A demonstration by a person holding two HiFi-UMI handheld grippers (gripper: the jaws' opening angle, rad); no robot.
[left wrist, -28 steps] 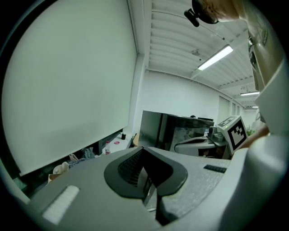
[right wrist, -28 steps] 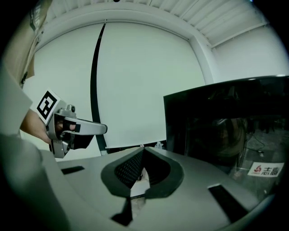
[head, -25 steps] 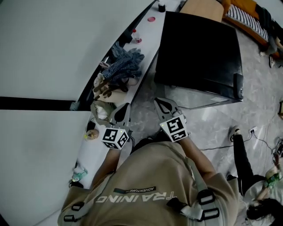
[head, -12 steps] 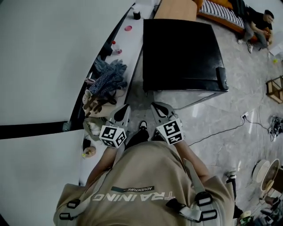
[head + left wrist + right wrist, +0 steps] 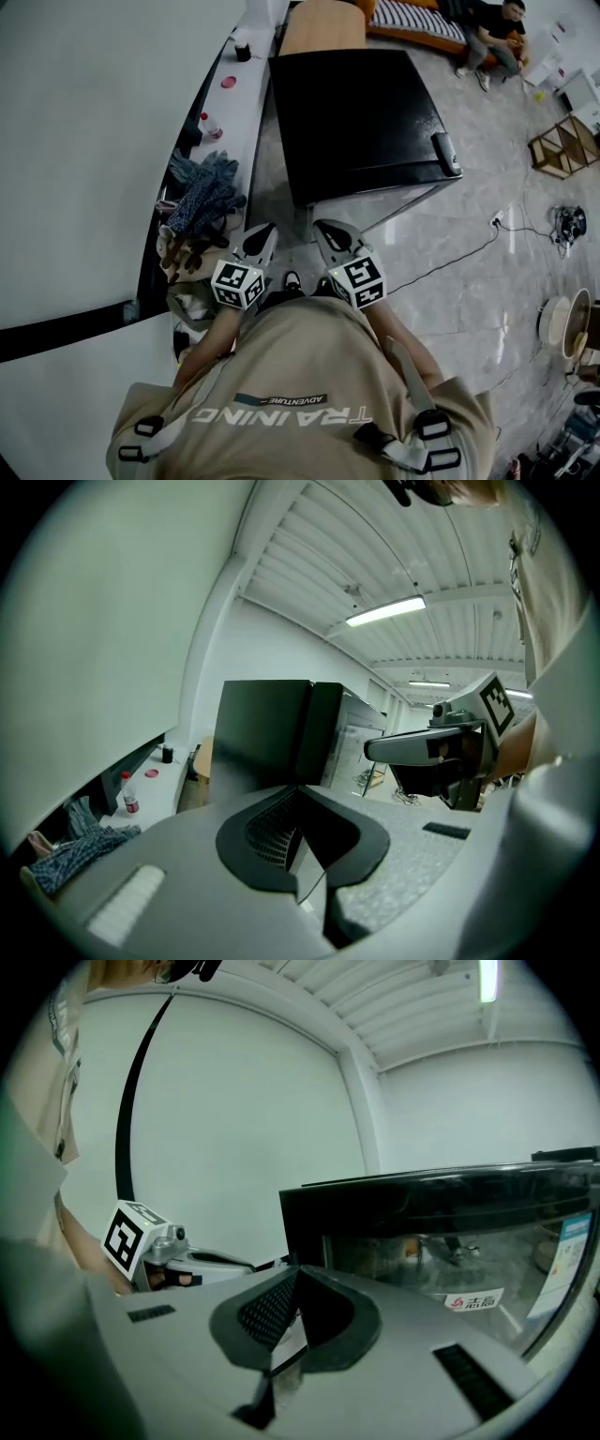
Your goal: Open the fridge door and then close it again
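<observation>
Head view: person in a beige shirt stands facing the fridge, a low black cabinet w/ flat top, standing on the grey stone floor just ahead of both grippers. Left gripper and right gripper are held side by side near the chest, tips aimed at the fridge's near edge but apart from it. Neither touches the fridge. A dark handle-like piece sits at the fridge's front right corner. Left of the fridge runs a white tabletop along the wall, w/ a blue-grey cloth, a small red-capped bottle, a red lid and a black cup. A cable trails over the floor; another person sits at top right.

Left gripper view: left gripper jaws are closed together, nothing between them. Fridge stands straight ahead, well apart. Right gripper shows at right, level w/ it. Bottle and cloth lie at lower left.

Right gripper view: right gripper jaws also pressed together, holding nothing. Fridge fills the right half; its glass front shows dim contents and a sticker w/ red logo. Left gripper is at left.
</observation>
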